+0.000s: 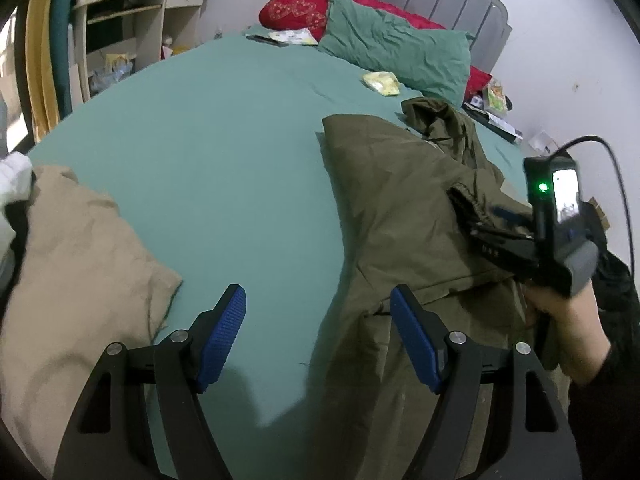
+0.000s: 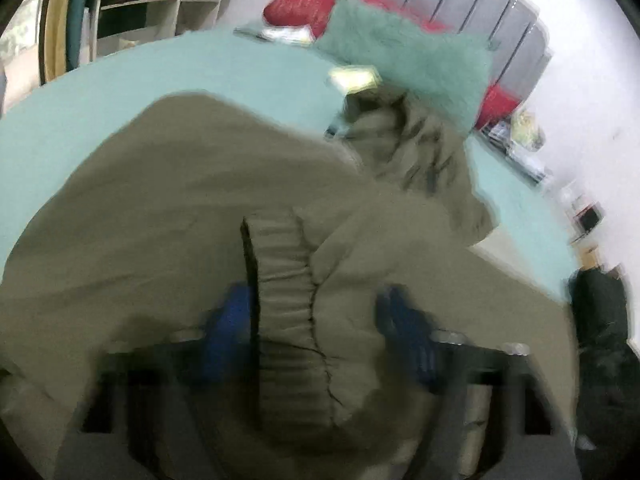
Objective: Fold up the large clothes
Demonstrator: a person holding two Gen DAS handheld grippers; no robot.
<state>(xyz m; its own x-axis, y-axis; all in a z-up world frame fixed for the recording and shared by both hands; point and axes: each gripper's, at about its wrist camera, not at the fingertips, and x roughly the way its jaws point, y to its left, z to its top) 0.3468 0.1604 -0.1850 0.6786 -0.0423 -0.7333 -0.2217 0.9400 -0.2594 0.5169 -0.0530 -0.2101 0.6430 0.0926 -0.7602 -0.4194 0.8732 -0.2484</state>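
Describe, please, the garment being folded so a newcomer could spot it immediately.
On the green-sheeted bed, look toward the right side below the green pillow. There lies the olive jacket, spread flat with an elastic cuff. Unlike the tan garment at the left, it is darker olive.

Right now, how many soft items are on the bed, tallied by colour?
Olive: 1, the jacket
Tan: 1, the garment
Green: 1, the pillow
Red: 1, the cushion
Total: 4

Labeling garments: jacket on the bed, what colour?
Olive green jacket; sharpest in the left wrist view.
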